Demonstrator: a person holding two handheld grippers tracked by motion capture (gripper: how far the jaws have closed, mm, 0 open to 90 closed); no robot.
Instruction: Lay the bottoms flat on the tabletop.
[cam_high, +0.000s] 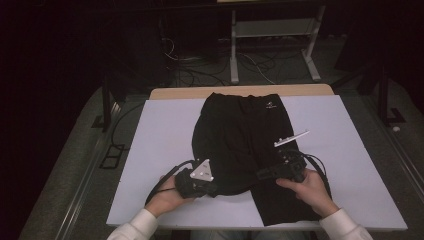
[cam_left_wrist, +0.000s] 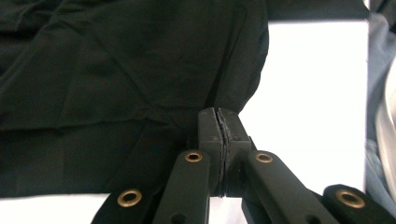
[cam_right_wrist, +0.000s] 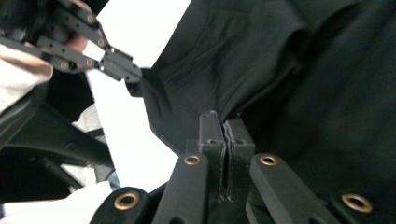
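A dark room with cables and a metal stand on the floor lies beyond the bench (cam_high: 150, 150), whose top is a white sheet. On it lie black shorts (cam_high: 240, 130), waistband at the far edge, one leg reaching the near edge. The other leg appears folded up from the near side, its edge lifted in a curve between the two hands. The left gripper (cam_high: 212, 189) has its jaws pressed together on a pinch of that fabric at the near left corner; the left gripper view shows the cloth bunched at the closed tips (cam_left_wrist: 223, 122). The right gripper (cam_high: 260, 175) is likewise clamped on a fold near the middle of the shorts, the fabric puckering at its tips (cam_right_wrist: 224, 125). Each grip looks shallow, taking little cloth. If the hands move apart or lift unevenly, I judge the fabric could slip from one gripper and the fold collapse. A pinch that catches both layers could drag the whole garment across the smooth sheet and skew it.
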